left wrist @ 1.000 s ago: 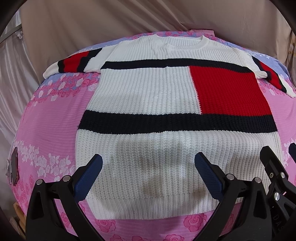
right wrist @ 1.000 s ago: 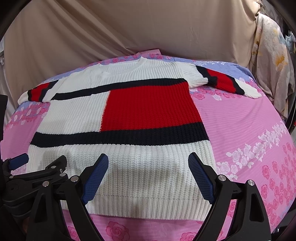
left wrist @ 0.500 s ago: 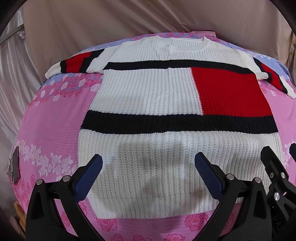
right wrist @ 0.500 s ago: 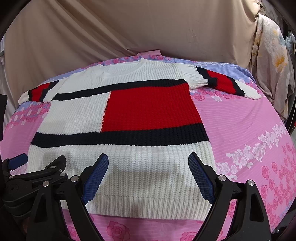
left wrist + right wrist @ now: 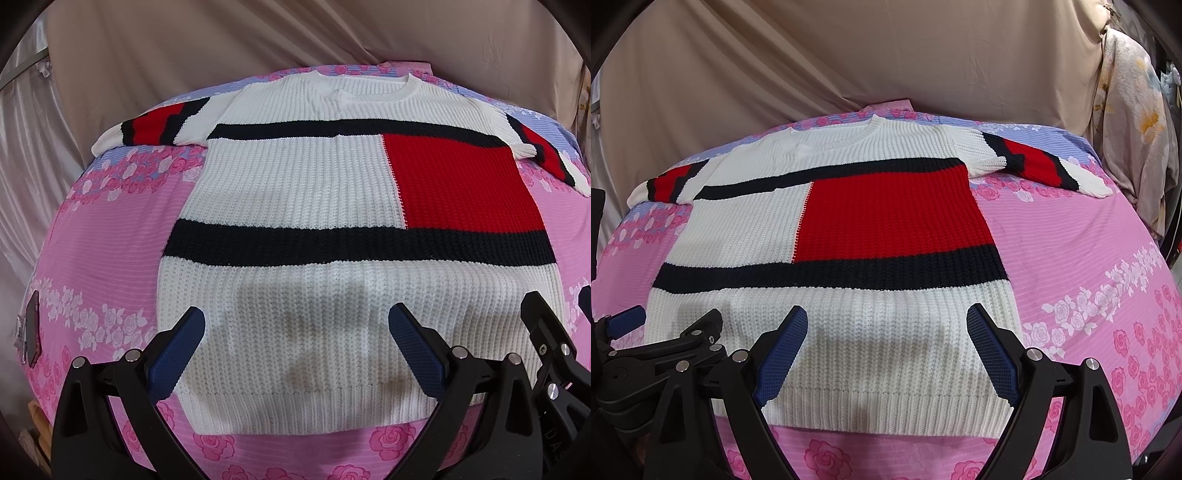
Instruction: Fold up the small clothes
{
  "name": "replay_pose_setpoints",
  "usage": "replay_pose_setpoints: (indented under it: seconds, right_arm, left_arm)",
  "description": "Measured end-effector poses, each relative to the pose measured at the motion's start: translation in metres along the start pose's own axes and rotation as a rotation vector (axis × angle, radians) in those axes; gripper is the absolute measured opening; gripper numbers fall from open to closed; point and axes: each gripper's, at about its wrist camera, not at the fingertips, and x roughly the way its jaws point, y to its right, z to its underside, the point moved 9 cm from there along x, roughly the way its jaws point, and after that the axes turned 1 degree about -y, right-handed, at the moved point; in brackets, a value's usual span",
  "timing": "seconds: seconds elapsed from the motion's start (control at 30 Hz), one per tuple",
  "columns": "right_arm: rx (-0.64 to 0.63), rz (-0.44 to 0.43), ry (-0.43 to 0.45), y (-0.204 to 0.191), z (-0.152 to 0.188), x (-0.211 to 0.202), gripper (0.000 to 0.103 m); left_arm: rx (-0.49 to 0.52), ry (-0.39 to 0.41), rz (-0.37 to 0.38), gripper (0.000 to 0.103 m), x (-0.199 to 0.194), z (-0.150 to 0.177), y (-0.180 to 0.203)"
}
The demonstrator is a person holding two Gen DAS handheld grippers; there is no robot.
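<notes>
Knitted sweater (image 5: 314, 206) spread flat and face up in the middle of the bed (image 5: 103, 236), neck hole toward the far beige curtain (image 5: 258, 40), ribbed hem toward the cameras, both short sleeves laid out sideways; probably arranged so, to give clean fold lines. Not folded yet, by the look of it, so the task only at its beginning. Above the hem, left gripper (image 5: 295, 347) over the sweater's left half, jaws wide open, nothing between them, only its shadow on the white knit. Beside it, right gripper (image 5: 886, 347) over the sweater's right half, jaws also wide open and empty, apart from the cloth as far as visible. Likely held there to take the hem or the sides next. Around the sweater, pink rose-printed bed sheet (image 5: 1089, 266); right of the sweater, beyond the bed edge, a hanging floral cloth (image 5: 1130, 110).
</notes>
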Motion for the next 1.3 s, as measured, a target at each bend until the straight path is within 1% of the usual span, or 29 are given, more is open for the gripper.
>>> replay_pose_setpoints:
  seconds: [1.3]
  right_arm:
    - [0.006,0.000,-0.023,0.003,0.003,0.011,0.086]
  left_arm:
    - [0.009,-0.018,-0.018,0.097,0.011,0.000,0.006]
